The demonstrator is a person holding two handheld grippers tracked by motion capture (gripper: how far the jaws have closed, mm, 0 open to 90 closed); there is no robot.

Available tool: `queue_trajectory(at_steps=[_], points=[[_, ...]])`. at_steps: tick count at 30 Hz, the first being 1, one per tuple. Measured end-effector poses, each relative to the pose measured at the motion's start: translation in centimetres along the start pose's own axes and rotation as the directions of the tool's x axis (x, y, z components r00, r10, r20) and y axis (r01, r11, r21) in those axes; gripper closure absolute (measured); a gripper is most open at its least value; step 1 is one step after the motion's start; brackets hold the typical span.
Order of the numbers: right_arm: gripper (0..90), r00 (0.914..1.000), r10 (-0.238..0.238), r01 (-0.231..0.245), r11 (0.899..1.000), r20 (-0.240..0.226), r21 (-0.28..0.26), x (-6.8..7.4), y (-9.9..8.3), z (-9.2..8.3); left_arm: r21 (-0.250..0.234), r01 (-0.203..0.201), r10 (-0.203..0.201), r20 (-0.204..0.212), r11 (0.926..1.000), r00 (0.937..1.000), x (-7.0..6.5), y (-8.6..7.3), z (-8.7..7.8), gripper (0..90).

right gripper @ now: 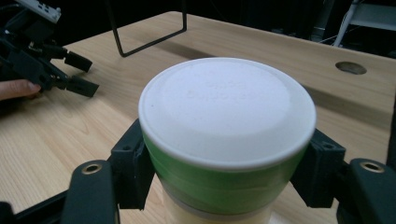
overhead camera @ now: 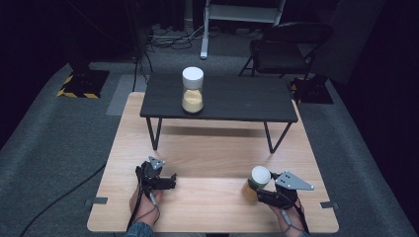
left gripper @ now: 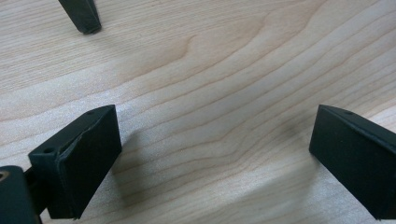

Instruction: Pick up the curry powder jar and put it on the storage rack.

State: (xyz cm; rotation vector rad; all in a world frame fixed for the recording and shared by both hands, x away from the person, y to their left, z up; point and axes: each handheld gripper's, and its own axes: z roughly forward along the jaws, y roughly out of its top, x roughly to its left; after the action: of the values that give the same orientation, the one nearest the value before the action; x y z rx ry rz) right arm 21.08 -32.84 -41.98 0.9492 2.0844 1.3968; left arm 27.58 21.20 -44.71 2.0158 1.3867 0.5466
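A jar with a white lid point(overhead camera: 260, 174) and a green band under the lid point(right gripper: 219, 182) holds pale yellow contents and stands at the front right of the wooden table point(overhead camera: 207, 148). My right gripper point(overhead camera: 255, 190) is shut on the jar, its pads point(right gripper: 133, 163) pressing the green band from both sides. My left gripper point(overhead camera: 171, 180) rests at the front left, open, with bare wood between its fingers point(left gripper: 88, 158). From the right gripper view the left gripper point(right gripper: 77, 74) lies far left. A second white-lidded jar point(overhead camera: 192, 90) stands upright on the small black table point(overhead camera: 232, 101).
The black table stands on thin metal legs point(overhead camera: 154, 133) at the back half of the wooden table; one leg tip point(left gripper: 83, 16) is just ahead of my left gripper. A round hole point(right gripper: 351, 67) marks the tabletop. A dark chair point(overhead camera: 281, 49) and cables lie beyond.
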Motion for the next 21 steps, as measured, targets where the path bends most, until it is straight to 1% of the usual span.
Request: queue_trajectory(at_steps=[5, 12, 14, 21], points=[[33.2, 1.0000, -0.005, 0.005, 1.000, 0.004, -0.017, -0.4, 1.1, -0.5, 0.000, 0.002, -0.002, -0.002, 1.0000, 1.0000, -0.1, 0.0, 0.0, 2.1], [33.2, 0.9995, -0.027, 0.027, 0.999, 0.016, -0.023, -1.1, 3.7, -1.4, 0.002, 0.010, -0.010, -0.008, 0.9999, 0.9999, -0.2, 0.1, 0.0, 1.8], [33.2, 0.9995, -0.027, 0.027, 0.999, 0.016, -0.028, -1.4, 4.5, -1.6, 0.003, 0.010, -0.010, -0.008, 0.9999, 0.9999, -0.2, 0.1, 0.0, 1.8], [33.2, 0.9987, -0.043, 0.044, 0.998, 0.026, -0.055, -2.2, 7.2, -2.0, 0.002, 0.011, -0.011, -0.010, 0.9999, 0.9999, -0.3, 0.1, 0.0, 1.8]])
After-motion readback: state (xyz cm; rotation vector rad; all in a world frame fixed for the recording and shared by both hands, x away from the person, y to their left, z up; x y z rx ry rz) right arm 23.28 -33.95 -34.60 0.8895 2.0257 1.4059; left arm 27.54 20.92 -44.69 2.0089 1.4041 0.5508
